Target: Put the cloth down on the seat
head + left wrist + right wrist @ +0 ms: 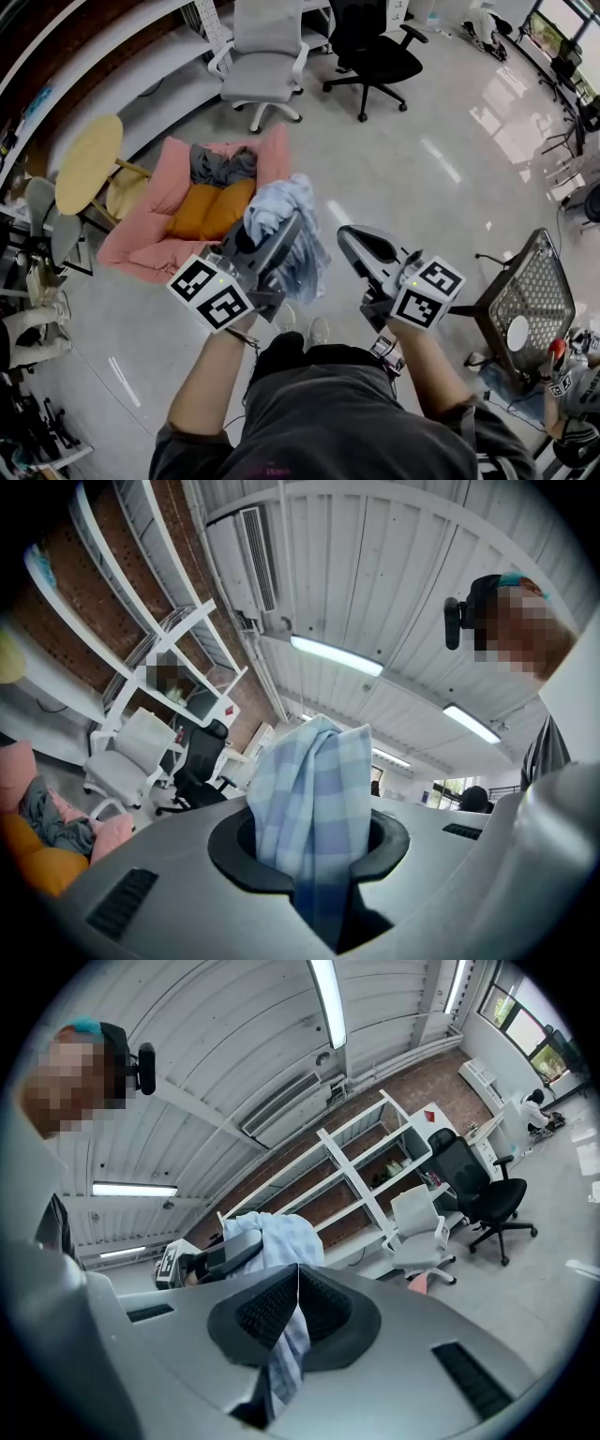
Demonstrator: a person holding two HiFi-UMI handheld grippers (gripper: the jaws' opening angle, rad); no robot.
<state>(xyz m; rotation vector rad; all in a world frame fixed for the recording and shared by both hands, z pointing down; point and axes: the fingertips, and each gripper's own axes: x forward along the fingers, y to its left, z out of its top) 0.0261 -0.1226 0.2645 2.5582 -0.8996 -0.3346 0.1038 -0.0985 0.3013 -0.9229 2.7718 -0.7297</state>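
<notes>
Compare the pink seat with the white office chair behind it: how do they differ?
The pink seat is low, wide and soft; the white office chair stands on a wheeled base and has armrests. The pink seat holds an orange cushion and grey clothing; the white office chair holds nothing. Both have a backrest.

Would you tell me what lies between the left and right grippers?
In the head view, the blue checked cloth hangs from the left gripper into that gap. A strip of glossy floor shows before the right gripper.

White chair (263, 52), black chair (377, 49), round yellow table (88, 162)
</notes>
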